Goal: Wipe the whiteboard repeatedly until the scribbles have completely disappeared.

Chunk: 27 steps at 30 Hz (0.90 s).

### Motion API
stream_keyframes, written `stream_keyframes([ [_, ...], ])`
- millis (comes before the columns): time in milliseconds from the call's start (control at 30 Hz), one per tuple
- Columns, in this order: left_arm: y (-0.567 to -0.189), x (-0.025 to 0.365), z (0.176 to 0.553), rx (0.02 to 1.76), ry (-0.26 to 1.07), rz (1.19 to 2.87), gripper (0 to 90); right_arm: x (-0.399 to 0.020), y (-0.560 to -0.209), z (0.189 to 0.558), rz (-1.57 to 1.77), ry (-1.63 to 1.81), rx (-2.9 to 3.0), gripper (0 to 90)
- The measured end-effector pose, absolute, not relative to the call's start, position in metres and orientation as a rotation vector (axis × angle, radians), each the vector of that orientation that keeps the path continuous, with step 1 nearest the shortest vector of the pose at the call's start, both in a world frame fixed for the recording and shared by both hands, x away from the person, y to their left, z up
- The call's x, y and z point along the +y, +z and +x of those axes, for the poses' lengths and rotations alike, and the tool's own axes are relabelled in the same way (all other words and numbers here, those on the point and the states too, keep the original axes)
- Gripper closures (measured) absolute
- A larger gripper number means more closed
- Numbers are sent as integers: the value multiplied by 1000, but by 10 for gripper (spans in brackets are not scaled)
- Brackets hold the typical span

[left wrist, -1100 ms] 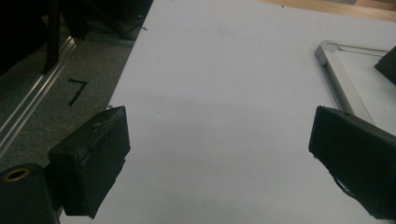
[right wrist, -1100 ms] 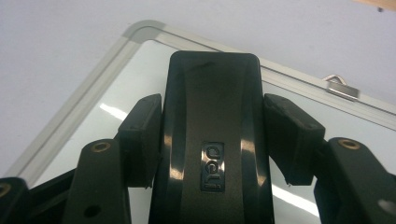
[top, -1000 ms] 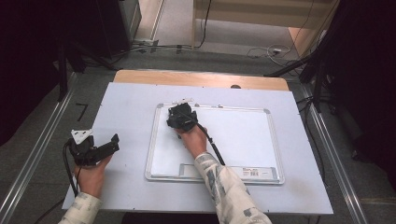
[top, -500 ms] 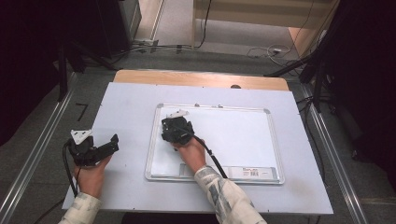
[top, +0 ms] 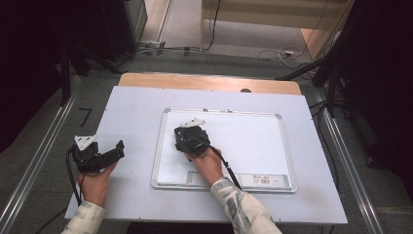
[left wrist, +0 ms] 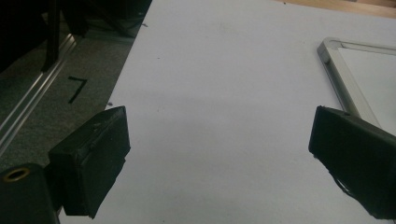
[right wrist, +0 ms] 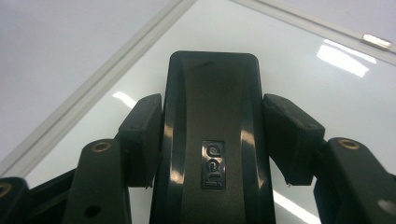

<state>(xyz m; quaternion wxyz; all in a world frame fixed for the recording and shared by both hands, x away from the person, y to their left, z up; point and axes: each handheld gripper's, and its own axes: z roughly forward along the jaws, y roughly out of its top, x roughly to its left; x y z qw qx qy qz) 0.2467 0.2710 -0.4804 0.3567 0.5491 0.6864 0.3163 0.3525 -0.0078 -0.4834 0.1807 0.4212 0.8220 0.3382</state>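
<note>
A black board eraser point(right wrist: 212, 88) with a raised logo lies flat on the whiteboard point(right wrist: 336, 84), and my right gripper point(right wrist: 215, 140) is shut on its two long sides. In the high view, my right gripper point(top: 191, 139) sits over the left part of the whiteboard point(top: 253, 141), near its left frame rail, pointing away from the person. My left gripper point(top: 116, 150) rests on the pale tabletop to the left of the board. Its jaws stand wide open with nothing between them point(left wrist: 219, 158). The board's surface looks blank and glossy.
The whiteboard's metal corner point(left wrist: 329, 49) lies just right of my left gripper. The pale table sheet point(top: 136, 107) ends at a wooden strip point(top: 209, 82) at the back. Metal rails point(top: 44, 156) run along both sides, with cables on the floor behind.
My right gripper has slid the eraser down the board toward the person, away from the top left corner. The left gripper has stayed put.
</note>
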Motion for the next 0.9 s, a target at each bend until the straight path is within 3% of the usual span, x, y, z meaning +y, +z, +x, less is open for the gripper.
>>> stream_keyframes([
  [533, -481, 273, 248, 1775, 806, 1414, 60, -19, -482, 405, 1284, 931, 2245, 388],
  [900, -482, 274, 249, 1782, 789, 1413, 60, -10, -482, 411, 1283, 924, 2237, 388],
])
